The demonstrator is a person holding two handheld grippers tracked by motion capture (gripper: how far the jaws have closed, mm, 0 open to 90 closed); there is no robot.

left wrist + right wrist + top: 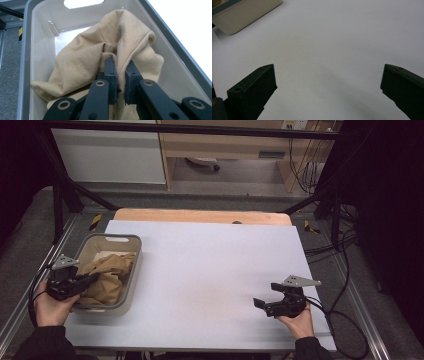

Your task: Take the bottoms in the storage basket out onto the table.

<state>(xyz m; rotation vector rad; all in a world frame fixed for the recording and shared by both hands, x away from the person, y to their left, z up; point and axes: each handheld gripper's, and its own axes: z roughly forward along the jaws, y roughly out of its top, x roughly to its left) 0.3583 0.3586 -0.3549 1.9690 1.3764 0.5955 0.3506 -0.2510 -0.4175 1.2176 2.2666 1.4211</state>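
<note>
Left to right, we count one bin, one cloth, two grippers, one table sheet. Far left: one grey rectangular plastic bin [131, 251] with a slot handle cut in its far wall, sitting on the left edge of the white sheet-covered table [210, 270]. Inside it, one crumpled tan fabric cloth [107, 275], bunched up and rising above the rim on the near side. The left gripper [89, 280], a black two-jaw unit with a grey three-cornered plate on top, reaches in over the bin's near-left rim; in the left gripper view its jaws are pinched narrow on a fold of the tan cloth [100, 57], fabric clamped between the two pads [110, 72], the rest of it draped against the bin wall [40, 55]. Mid table we see bare white sheet, with a strip of wood tabletop [200, 215] exposed along the far edge. Right: the right gripper [265, 297], same build, held low over the sheet near the near-right corner, well apart from the bin. In the right gripper view its jaws stand wide with nothing between them, and one corner of the bin [244, 15] shows top left.
</note>
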